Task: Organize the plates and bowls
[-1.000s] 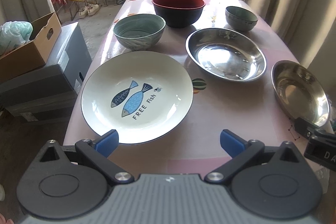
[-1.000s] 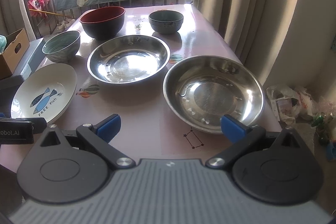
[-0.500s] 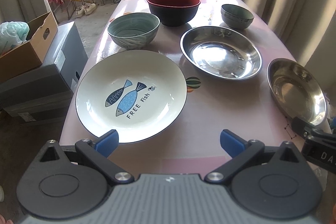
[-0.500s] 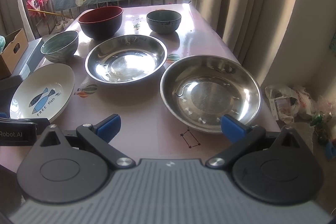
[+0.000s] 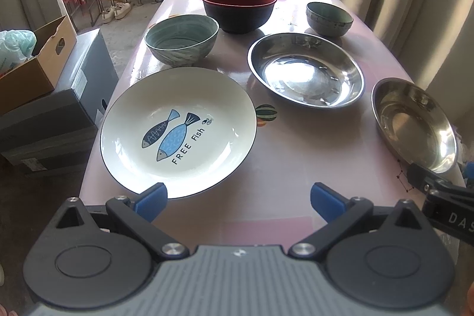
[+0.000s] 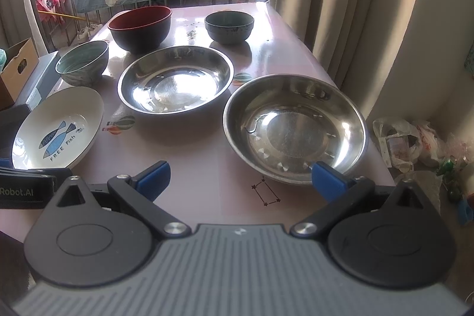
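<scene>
left gripper: fingers spread, nothing held, poised at near rim of white round fish-print plate | right gripper: fingers spread, empty, at near rim of round steel dish | both dishes rested on pink table

On the pink table, the white fish-print plate lies nearest on the left, with the marbled green bowl behind it. Right of the plate sit two steel dishes; behind them stand the red-lined dark bowl and the small dark-green bowl.
</scene>
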Demonstrator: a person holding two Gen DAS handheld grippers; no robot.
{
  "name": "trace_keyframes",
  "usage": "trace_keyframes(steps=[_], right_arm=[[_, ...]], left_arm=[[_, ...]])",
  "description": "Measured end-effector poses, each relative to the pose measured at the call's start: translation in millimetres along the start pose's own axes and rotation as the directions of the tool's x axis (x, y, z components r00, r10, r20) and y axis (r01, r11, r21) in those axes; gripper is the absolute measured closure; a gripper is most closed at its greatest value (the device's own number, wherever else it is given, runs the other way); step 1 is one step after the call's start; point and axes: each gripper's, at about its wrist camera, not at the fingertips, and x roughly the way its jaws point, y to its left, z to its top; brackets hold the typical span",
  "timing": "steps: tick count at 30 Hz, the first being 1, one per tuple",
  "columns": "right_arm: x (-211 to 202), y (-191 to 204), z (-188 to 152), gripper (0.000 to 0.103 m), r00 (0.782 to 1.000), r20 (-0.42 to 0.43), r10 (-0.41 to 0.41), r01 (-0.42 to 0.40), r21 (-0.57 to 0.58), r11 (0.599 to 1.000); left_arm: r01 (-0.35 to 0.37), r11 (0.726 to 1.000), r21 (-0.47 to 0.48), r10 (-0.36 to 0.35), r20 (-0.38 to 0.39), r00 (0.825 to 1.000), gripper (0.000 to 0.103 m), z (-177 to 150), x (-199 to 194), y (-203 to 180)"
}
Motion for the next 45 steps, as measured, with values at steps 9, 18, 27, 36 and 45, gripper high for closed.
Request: trace_keyframes(steps=[9, 18, 27, 36, 45], right_arm=[[0.5, 0.2, 0.7, 0.001, 1.000, -0.003, 0.001, -0.001, -0.006, 1.000], [-0.7, 4.8, 1.0, 0.001, 1.000, -0.007, 0.013, -0.013, -0.021, 1.000], [-3.7, 16.5, 0.9, 0.001, 0.999, -0.022, 0.033, -0.034, -0.055, 0.998], [-2.5, 16.4, 0.9, 0.001, 0.999, -0.026, 0.035, -0.037, -0.050, 0.998], [-2.9, 14.3, 1.0, 0.001, 0.999, -0.025, 0.035, -0.036, -0.040, 0.999]], left_arm=[[-0.001, 1.000, 0.000, 0.001, -0.001, 1.000, 0.000, 0.3, 0.5, 0.0], [-0.007, 1.000, -0.011, 0.007, -0.003, 1.000, 0.000, 0.7, 0.6, 3.1], [-0.010, 1.000, -0.022, 0.009, -0.010, 1.000, 0.000, -0.2, 1.8, 7.8], [-0.010, 1.000, -0.023, 0.009, -0.010, 1.000, 0.000, -0.3, 2.0, 8.1], [-0.010, 1.000, -0.023, 0.009, -0.012, 1.000, 0.000, 0.0, 2.4, 8.9]])
